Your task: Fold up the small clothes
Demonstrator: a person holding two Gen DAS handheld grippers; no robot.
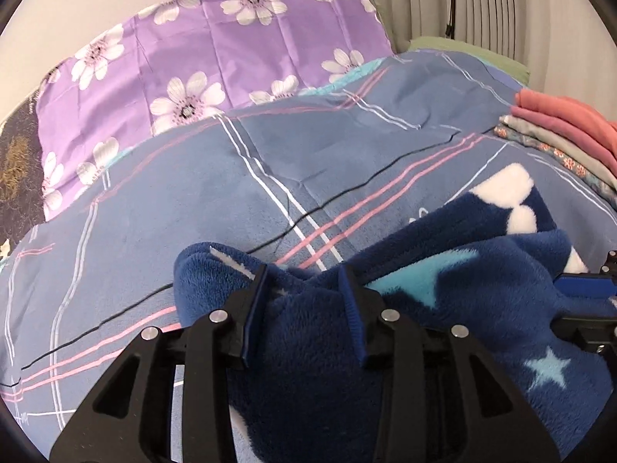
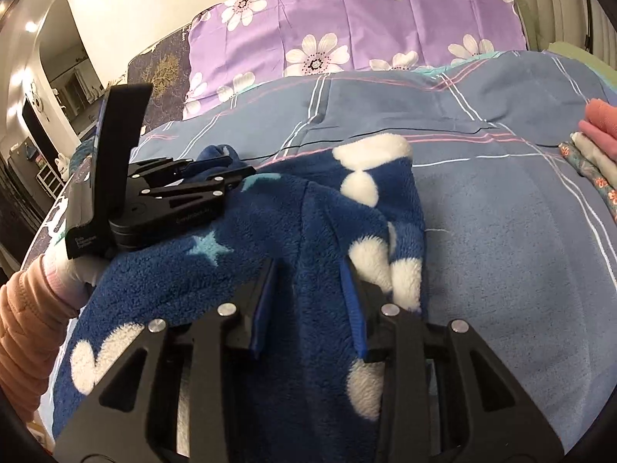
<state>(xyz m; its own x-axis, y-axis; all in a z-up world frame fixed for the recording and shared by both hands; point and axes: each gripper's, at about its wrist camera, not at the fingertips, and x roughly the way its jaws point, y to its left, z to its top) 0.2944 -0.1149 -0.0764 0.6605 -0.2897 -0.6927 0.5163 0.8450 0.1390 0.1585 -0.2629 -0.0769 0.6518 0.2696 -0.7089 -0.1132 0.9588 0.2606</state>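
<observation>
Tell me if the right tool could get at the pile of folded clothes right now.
Probably not yet: the right tool is clamped on the blue fleece. The folded pile sits off to its right across bare blanket, so the path looks free once it lets go.

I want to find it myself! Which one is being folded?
Look at the blue plaid blanket on the bed. In front lies the fleece, held by both the left gripper and right gripper. Only it is fuzzy navy with stars; the stack is pink and grey.
</observation>
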